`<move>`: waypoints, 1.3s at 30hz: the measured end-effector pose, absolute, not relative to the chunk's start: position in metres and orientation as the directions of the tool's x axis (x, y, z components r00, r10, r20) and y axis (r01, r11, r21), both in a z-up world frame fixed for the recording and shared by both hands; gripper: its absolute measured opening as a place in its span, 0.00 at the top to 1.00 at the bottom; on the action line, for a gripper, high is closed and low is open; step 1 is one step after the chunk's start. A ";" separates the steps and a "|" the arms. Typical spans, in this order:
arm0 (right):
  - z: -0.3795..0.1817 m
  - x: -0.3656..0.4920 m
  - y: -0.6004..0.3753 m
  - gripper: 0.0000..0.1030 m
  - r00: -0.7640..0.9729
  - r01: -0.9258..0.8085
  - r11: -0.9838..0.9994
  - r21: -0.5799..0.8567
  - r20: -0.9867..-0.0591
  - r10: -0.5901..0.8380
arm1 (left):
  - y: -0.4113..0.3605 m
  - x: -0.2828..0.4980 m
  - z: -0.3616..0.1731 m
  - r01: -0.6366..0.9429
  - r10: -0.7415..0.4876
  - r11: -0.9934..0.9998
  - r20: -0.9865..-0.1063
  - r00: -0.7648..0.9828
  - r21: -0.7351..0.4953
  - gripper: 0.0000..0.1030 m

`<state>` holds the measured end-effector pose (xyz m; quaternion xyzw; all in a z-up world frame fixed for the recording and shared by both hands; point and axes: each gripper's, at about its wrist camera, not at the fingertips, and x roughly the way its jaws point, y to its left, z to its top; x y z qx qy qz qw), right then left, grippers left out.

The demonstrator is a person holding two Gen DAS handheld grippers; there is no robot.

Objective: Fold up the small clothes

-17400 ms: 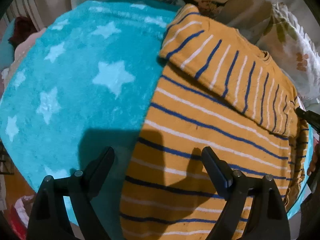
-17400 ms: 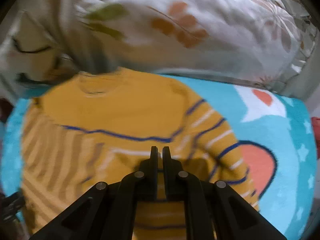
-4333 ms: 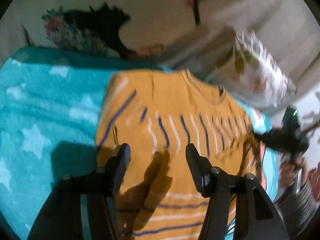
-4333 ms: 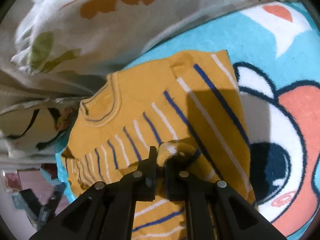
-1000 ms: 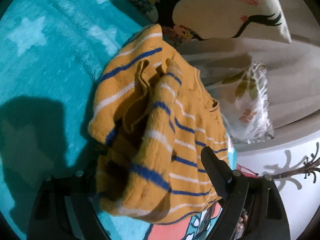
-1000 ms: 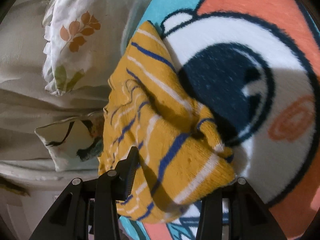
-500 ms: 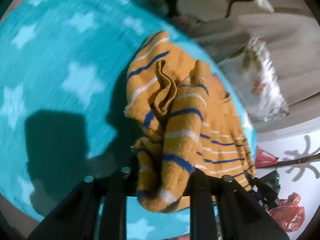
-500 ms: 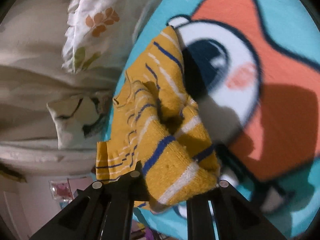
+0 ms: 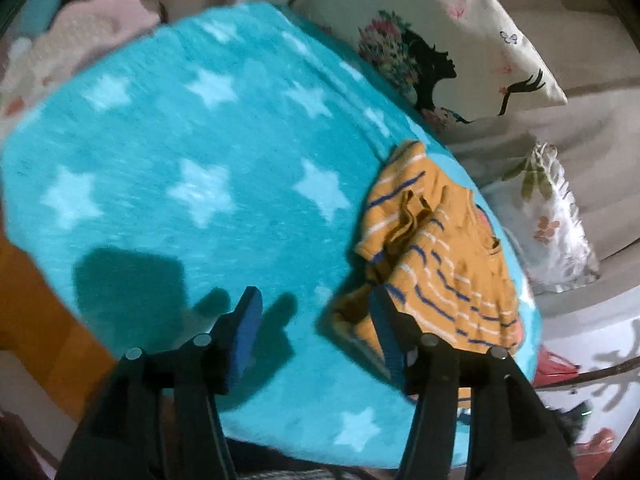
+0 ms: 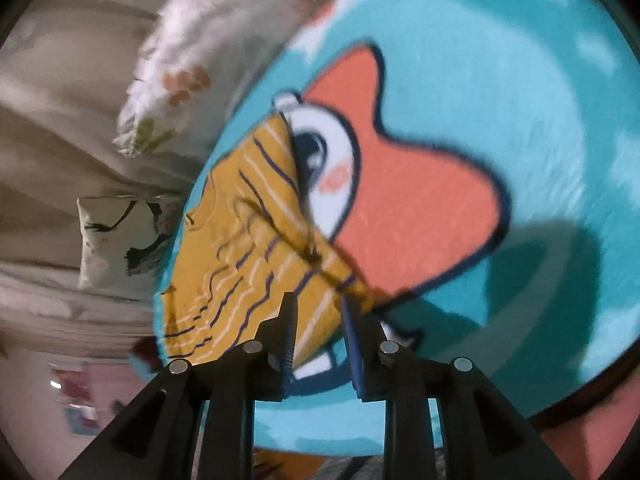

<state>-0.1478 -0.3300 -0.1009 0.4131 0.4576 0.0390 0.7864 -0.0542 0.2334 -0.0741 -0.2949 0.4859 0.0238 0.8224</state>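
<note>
left claw agape above blanket | right claw parted over sweater

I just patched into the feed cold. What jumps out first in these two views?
The mustard sweater with blue and white stripes lies bunched on the turquoise star blanket, beside the floral pillow. The right wrist view shows the blanket's big orange cartoon patch. Both the left gripper and right gripper are open.
</note>
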 end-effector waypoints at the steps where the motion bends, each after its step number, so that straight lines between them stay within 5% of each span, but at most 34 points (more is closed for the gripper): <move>1: -0.091 -0.145 -0.323 0.75 0.584 0.275 0.687 0.673 -0.684 0.436 | 0.231 -0.058 -0.070 -0.315 -0.230 0.840 -0.815 0.531 -0.442 0.43; 7: -0.083 -0.105 -0.243 0.70 0.480 0.037 0.855 0.518 -0.759 0.439 | 0.196 -0.083 -0.049 -0.214 -0.173 0.918 -0.822 0.542 -0.334 0.36; 11: -0.119 -0.072 -0.212 0.70 0.393 0.027 0.943 0.333 -0.870 0.296 | 0.177 -0.091 -0.042 -0.176 -0.160 0.939 -0.827 0.540 -0.297 0.33; 14: -0.141 -0.062 -0.209 0.68 0.345 0.062 0.939 0.338 -0.890 0.298 | 0.169 -0.090 -0.041 -0.153 -0.162 0.947 -0.831 0.533 -0.282 0.33; 16: -0.143 -0.063 -0.216 0.50 0.376 0.094 0.906 0.413 -0.857 0.352 | 0.165 -0.084 -0.041 -0.136 -0.161 0.953 -0.833 0.529 -0.271 0.33; 19: -0.144 -0.068 -0.225 0.38 0.419 0.144 0.853 0.501 -0.812 0.406 | 0.162 -0.064 -0.042 -0.107 -0.169 0.959 -0.834 0.526 -0.262 0.33; 23: -0.142 -0.068 -0.208 0.20 0.414 0.085 0.882 0.464 -0.821 0.393 | 0.156 -0.023 -0.046 -0.046 -0.192 0.967 -0.836 0.514 -0.251 0.32; 25: -0.143 -0.066 -0.192 0.00 0.398 0.033 0.900 0.434 -0.832 0.387 | 0.148 0.004 -0.051 -0.003 -0.203 0.972 -0.841 0.502 -0.236 0.32; 34: -0.141 -0.059 -0.166 0.05 0.363 0.112 0.968 0.222 -0.917 0.168 | 0.112 0.105 -0.082 0.191 -0.265 0.961 -0.867 0.423 -0.201 0.32; 35: -0.135 -0.061 -0.166 0.11 0.368 0.130 0.971 0.201 -0.919 0.141 | 0.110 0.111 -0.084 0.208 -0.273 0.957 -0.870 0.410 -0.202 0.36; 36: -0.127 -0.063 -0.167 0.23 0.383 0.138 0.970 0.199 -0.914 0.133 | 0.108 0.117 -0.087 0.227 -0.286 0.951 -0.874 0.394 -0.209 0.56; 38: -0.106 -0.068 -0.170 0.27 0.436 0.142 0.969 0.205 -0.891 0.124 | 0.107 0.124 -0.090 0.267 -0.320 0.935 -0.879 0.354 -0.233 0.92; 39: -0.094 -0.069 -0.171 0.28 0.468 0.146 0.972 0.185 -0.879 0.097 | 0.108 0.129 -0.090 0.279 -0.343 0.926 -0.876 0.338 -0.255 0.92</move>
